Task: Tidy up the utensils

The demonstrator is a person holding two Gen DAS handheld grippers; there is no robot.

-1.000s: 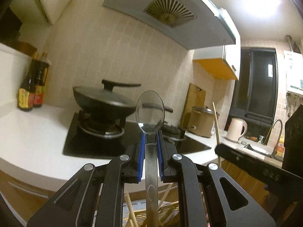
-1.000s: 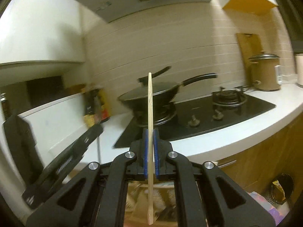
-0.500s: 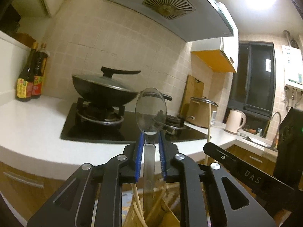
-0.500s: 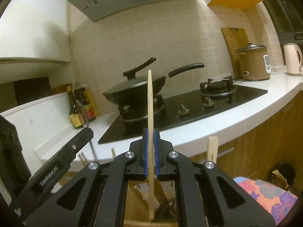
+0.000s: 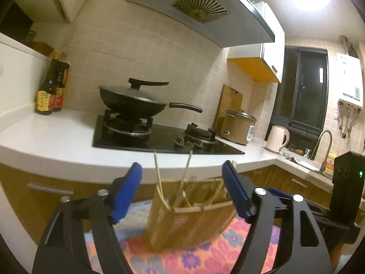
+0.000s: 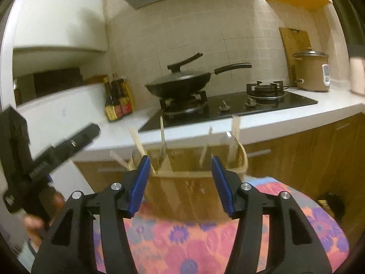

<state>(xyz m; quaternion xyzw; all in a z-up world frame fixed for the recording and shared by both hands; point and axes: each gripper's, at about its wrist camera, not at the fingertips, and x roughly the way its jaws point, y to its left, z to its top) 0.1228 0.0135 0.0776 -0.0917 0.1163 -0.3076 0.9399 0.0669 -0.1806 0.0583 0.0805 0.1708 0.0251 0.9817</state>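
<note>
Both the left claw [image 5: 182,191] and right claw [image 6: 180,182] have just been opening and stand wide with nothing between them, above the woven holder [image 5: 189,219] where light, stiff chopsticks [image 5: 157,175] stand, best pinched mid-shaft.

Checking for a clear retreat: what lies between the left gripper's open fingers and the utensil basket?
Nothing. In the left wrist view the left gripper stands open and empty, with only flowered cloth below the gap before the woven basket.
</note>
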